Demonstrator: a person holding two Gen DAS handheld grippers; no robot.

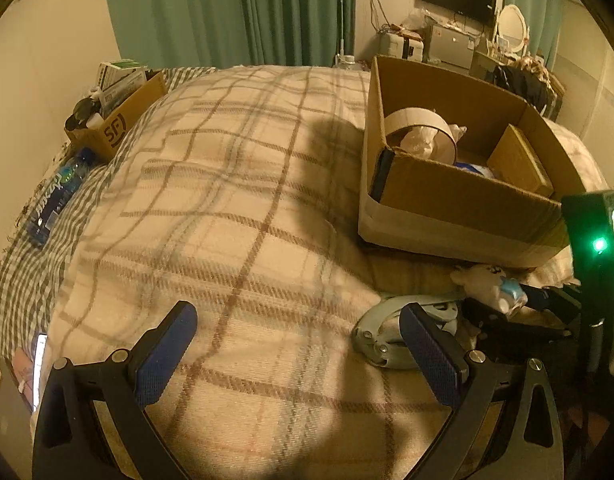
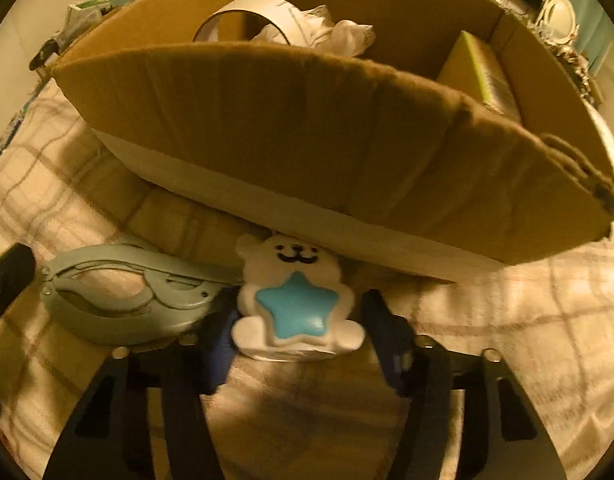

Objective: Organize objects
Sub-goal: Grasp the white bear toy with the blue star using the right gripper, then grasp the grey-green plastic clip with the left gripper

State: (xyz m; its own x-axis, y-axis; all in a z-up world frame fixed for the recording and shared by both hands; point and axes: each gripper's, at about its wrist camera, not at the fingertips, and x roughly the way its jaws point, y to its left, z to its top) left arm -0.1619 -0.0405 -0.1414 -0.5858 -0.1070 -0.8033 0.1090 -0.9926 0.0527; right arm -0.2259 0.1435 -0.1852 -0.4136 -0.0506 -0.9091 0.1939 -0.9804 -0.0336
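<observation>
A white bear toy with a blue star (image 2: 295, 308) lies on the plaid blanket in front of a big cardboard box (image 2: 307, 140). My right gripper (image 2: 297, 332) has a finger on each side of the toy; the left pad touches it and a gap shows on the right. A pale blue clamp (image 2: 119, 300) lies just left of the toy. In the left wrist view my left gripper (image 1: 299, 348) is open and empty above the blanket, with the clamp (image 1: 383, 332) by its right finger, the toy (image 1: 487, 284) beyond, and the box (image 1: 459, 184) at the right.
The box holds a tape roll (image 1: 419, 124), crumpled white wrapping (image 1: 419, 140) and a small carton (image 1: 519, 164). A smaller box (image 1: 115, 120) and a water bottle (image 1: 61, 196) lie at the bed's left edge. A phone (image 1: 39, 368) lies at the near left.
</observation>
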